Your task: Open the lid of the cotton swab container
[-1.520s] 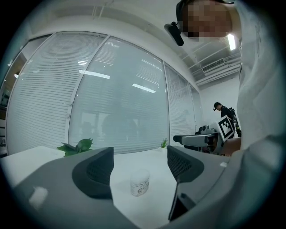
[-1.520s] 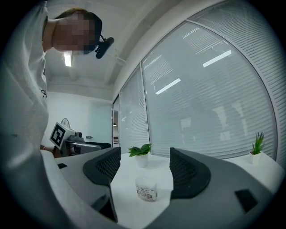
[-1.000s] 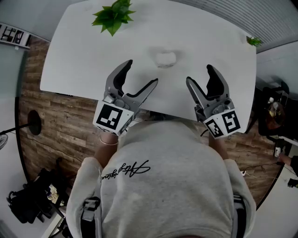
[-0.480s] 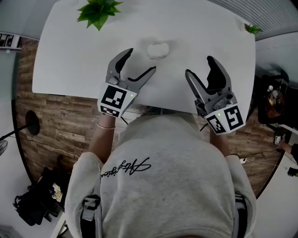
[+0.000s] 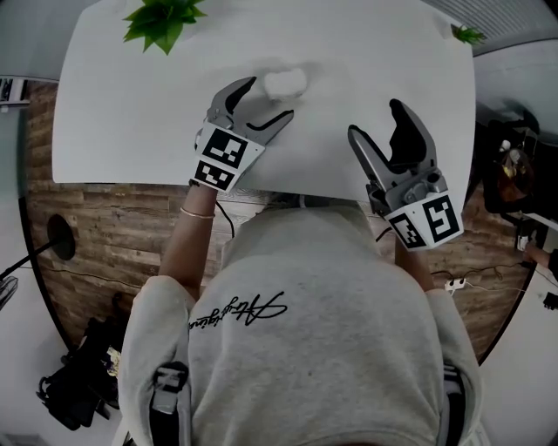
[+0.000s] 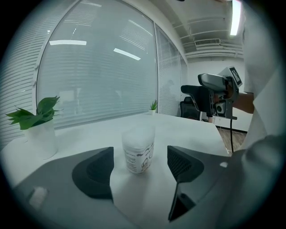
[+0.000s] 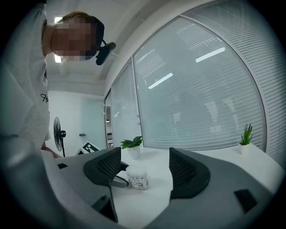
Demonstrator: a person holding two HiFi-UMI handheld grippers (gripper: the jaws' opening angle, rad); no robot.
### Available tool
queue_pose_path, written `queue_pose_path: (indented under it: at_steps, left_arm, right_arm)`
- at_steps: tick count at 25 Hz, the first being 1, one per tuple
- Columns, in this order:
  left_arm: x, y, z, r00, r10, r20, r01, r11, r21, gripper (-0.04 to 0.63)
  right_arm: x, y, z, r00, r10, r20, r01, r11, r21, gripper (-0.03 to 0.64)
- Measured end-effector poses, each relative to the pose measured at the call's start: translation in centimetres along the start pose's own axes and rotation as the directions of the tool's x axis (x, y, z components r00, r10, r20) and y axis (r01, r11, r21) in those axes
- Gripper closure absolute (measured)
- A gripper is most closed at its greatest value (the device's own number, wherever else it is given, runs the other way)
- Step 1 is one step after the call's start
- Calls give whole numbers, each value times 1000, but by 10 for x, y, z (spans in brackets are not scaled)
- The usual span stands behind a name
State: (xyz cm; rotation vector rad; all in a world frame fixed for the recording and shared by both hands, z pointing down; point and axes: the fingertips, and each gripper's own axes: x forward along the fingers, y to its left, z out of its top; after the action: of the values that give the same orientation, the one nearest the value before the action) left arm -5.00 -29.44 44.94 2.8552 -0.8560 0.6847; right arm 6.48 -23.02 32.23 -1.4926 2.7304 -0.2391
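A small round cotton swab container [image 5: 285, 83] with a white lid and a printed label stands upright on the white table [image 5: 122, 113]. My left gripper [image 5: 266, 103] is open just short of it, jaws pointing at it. In the left gripper view the cotton swab container [image 6: 138, 150] stands between and a little beyond the wide-apart jaws, untouched. My right gripper [image 5: 384, 131] is open over the table's near right part, well apart from the container. In the right gripper view the cotton swab container [image 7: 137, 177] shows far off between its jaws, with the left gripper's finger beside it.
A green plant in a white pot [image 5: 159, 19] stands at the table's far left, a second small plant [image 5: 468, 35] at the far right corner. The table's near edge lies just below both grippers; wooden floor is beneath. A black chair and equipment [image 6: 199, 105] stand to the right.
My left gripper has moved forward across the table until its jaws reach the container. The right gripper has barely shifted.
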Motion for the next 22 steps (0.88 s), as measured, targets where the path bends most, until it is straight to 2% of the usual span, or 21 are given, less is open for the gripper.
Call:
queue_pose_path:
  at_steps: [12,22]
  left_arm:
    - [31,1,-9,996,-53,-67,54,998,21,252]
    - [38,7,-10,996,-32,-82,32,999,1,313]
  right_arm:
    - [-1,2,1,1000,-25,0,25,1000,-1,296]
    - [0,6,3,999,-34,0,34,999,-5,298]
